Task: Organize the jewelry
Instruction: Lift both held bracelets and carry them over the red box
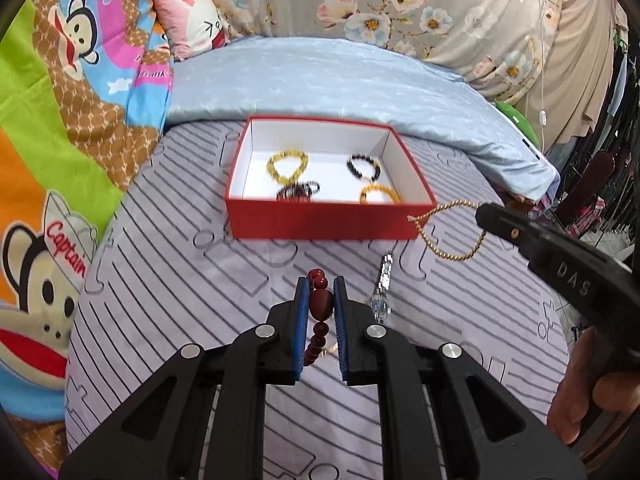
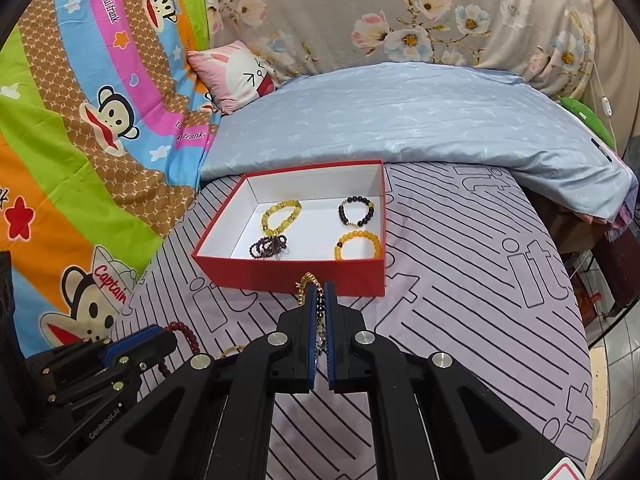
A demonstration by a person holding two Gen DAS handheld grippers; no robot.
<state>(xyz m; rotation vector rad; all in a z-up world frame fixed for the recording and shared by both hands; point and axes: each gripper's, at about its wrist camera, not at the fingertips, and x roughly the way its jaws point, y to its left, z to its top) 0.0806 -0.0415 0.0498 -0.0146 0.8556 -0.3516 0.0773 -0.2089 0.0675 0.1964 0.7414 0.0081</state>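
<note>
With four bracelets already lying in the red box ahead of both fingertips, two pieces left to drop in: left gripper clamped on red bead bracelet, right gripper pinched on gold chain, above striped lilac bedsheet, cluttered bedroom.

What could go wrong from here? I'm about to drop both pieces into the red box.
The gold chain dangles in a loop from the right gripper and could snag the red box wall. The red bead bracelet in the left gripper might land on and tangle with the four bracelets inside.
</note>
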